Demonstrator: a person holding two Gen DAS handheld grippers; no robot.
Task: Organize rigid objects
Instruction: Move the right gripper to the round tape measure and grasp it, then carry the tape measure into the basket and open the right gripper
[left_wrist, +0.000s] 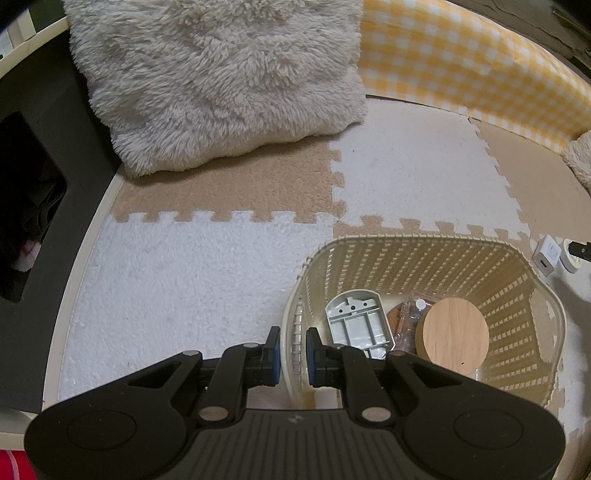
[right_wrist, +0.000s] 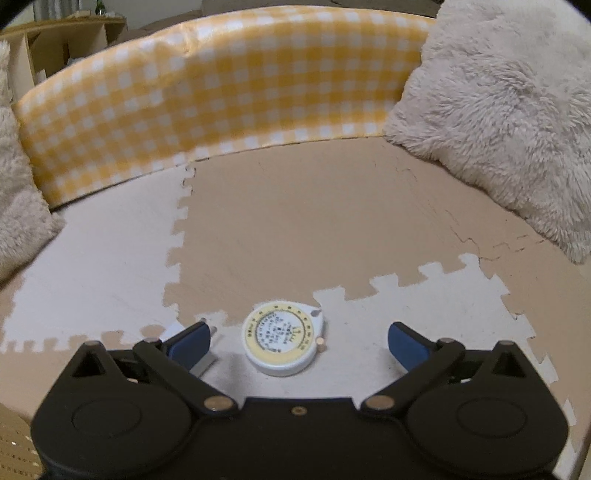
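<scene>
With the left tongs (left_wrist: 291, 360) clenched on the basket (left_wrist: 532, 273) rim and the right tongs (right_wrist: 299, 341) released, the tape (right_wrist: 282, 338) (smooth, round) could be squeezed out sideways

Bare mat (right_wrist: 295, 229) around tape measure (right_wrist: 283, 341); cushions (right_wrist: 498, 122) well back.

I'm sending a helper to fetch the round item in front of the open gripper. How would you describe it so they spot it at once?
Look at the puzzle-edged foam floor mat before the yellow gingham bumper. On a white tile, between the spread fingers of the right gripper, lies a round tape measure. Its white case, yellow ring and printed dial set it apart; nothing else nearby is round.
</scene>
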